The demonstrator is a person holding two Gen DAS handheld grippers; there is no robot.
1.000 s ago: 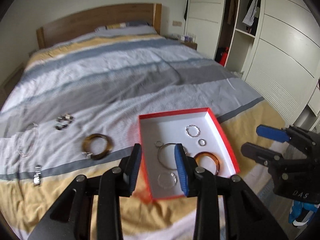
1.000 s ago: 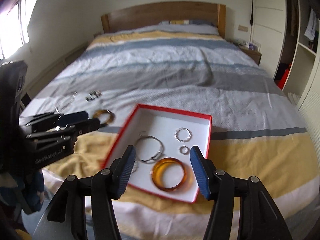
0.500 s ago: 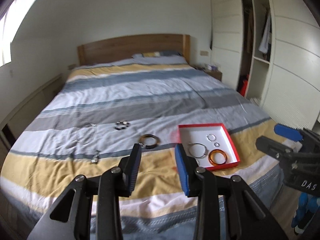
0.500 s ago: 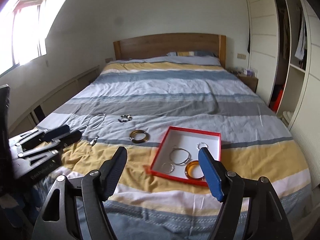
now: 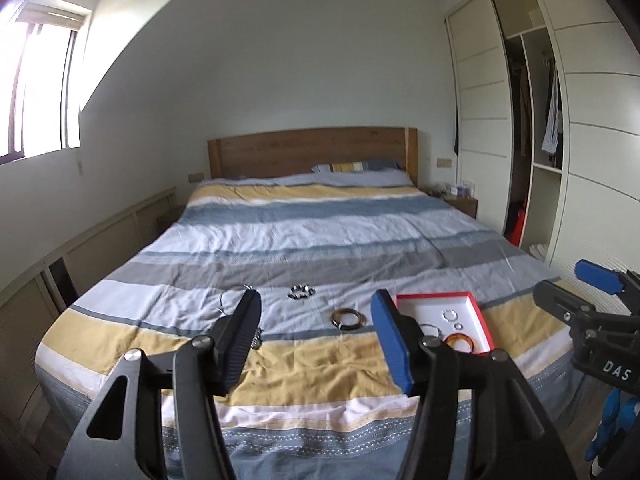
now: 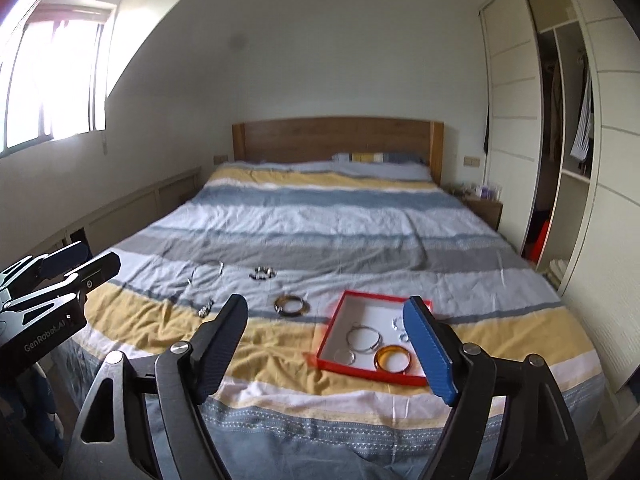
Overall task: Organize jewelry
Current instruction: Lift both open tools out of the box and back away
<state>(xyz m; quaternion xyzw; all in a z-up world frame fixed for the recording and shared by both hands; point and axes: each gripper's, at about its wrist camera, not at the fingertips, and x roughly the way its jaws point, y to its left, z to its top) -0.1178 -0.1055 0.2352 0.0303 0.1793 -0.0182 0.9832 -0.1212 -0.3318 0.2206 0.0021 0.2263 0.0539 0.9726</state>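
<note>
Left wrist view: left tongs [image 5: 316, 338] just spread wide, empty. Dark bangle [image 5: 349, 317] loose on bed [image 5: 320, 376], beside red box [image 5: 485, 322]. Drop in from above, pinch one rim.

Right wrist view: right tongs [image 6: 326, 346] also just widened, empty. Amber bangle [image 6: 393, 358] already boxed. Plenty of open quilt; mind box wall, bed's near edge.

I am looking at a bed [image 5: 320, 240] under a striped yellow, blue and grey cover, its wooden headboard [image 5: 312, 152] standing against a pale wall. Daylight is pouring through the window [image 6: 56, 80] upper left; an open wardrobe [image 6: 560, 120] is filling the right edge.
</note>
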